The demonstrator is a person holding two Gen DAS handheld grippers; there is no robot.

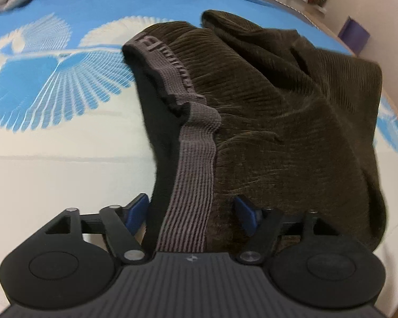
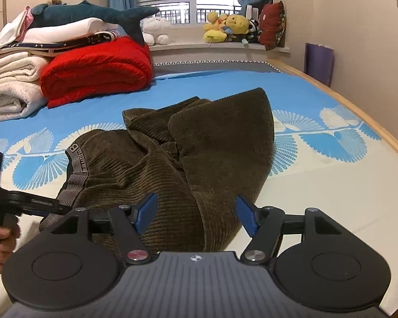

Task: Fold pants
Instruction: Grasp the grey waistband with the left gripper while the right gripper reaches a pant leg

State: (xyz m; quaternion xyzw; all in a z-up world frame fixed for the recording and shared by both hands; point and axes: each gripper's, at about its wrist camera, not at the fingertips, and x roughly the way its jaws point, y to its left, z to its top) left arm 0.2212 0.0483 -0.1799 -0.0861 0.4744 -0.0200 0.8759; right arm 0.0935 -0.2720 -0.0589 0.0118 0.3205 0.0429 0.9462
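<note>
both claws (image 1: pixel 191 213) (image 2: pixel 196 216) gape over crumpled pants (image 2: pixel 188 153) on bed (image 2: pixel 318 198).

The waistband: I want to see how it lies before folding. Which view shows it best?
The left wrist view: the grey waistband runs up the frame's middle, close and twisted, between the open left gripper fingers. The right wrist view shows only a short stretch at the pants' left edge.

Pants (image 2: pixel 199 148): ribbed olive corduroy, matt; waistband (image 1: pixel 196 159) grey knit elastic. Bed sheet (image 2: pixel 305 190): smooth printed cloth. Blanket (image 2: pixel 98 71): red fleece.
</note>
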